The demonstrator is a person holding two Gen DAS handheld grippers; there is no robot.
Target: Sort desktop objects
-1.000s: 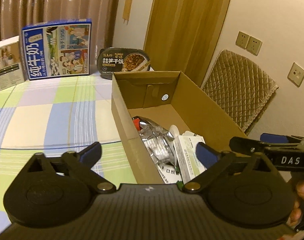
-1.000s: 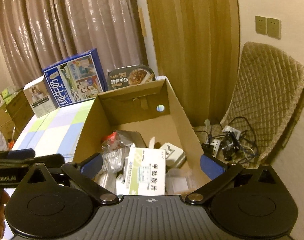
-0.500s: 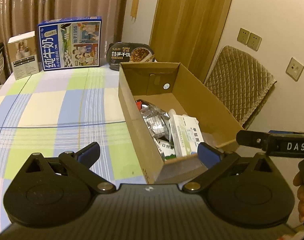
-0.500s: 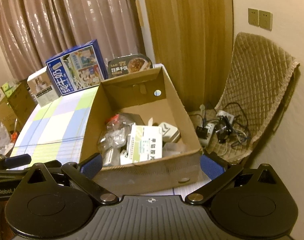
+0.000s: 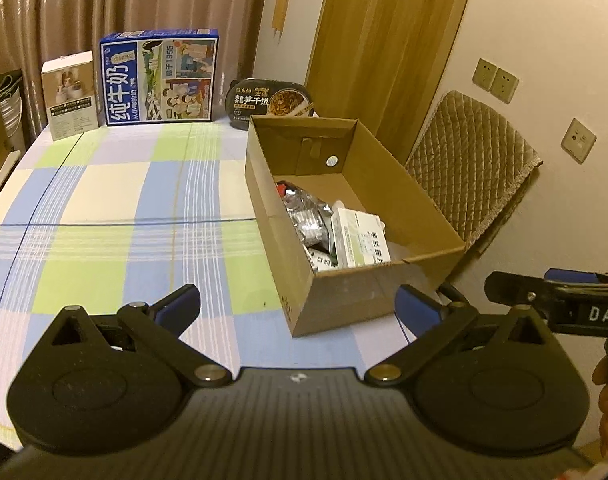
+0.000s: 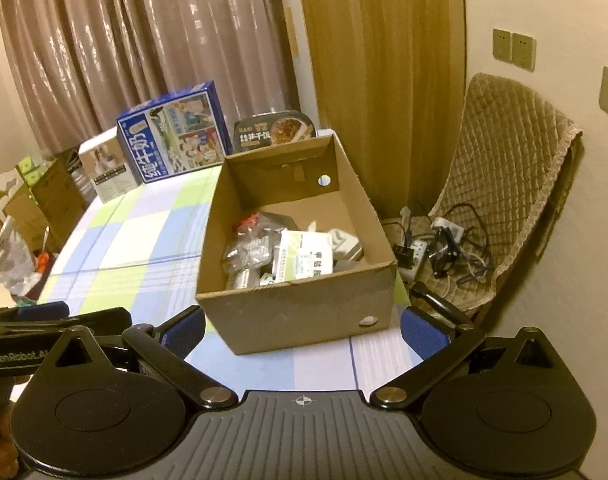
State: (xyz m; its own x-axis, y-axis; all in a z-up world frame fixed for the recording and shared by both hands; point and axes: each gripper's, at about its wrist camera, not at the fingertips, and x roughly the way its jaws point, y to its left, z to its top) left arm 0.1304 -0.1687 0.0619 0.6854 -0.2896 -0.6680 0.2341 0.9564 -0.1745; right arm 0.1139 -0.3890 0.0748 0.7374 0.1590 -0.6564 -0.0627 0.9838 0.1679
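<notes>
My left gripper [image 5: 298, 308] is spread wide with nothing between its blue pads [image 5: 180, 304], held above the near part of the checked tablecloth [image 5: 104, 200]. My right gripper [image 6: 302, 330] is likewise spread and empty, held over the near edge of the table; its black body also shows at the right edge of the left wrist view, beside the left one. Directly ahead of both tools sits the open cardboard box [image 6: 304, 304], resting on the tablecloth at the right side of the table, near wall facing me, a round hole in its far wall. Inside it lie the sorted items: a white and green medicine carton [image 6: 302, 258] leaning toward the near wall, crinkled silver foil packs [image 5: 308, 216] to its left with a red bit at their far end, and a white adapter-like object [image 6: 346, 242] to its right; smaller items beneath are too jumbled to identify. Beyond the box, against the curtain, stand a blue milk carton box [image 5: 160, 76], a small white box [image 5: 70, 94] to its left, and a black instant rice bowl [image 5: 270, 100] just behind the cardboard box. To the right of the table, a quilted chair [image 6: 504, 184] holds a tangle of cables and a power strip [image 6: 436, 248].
</notes>
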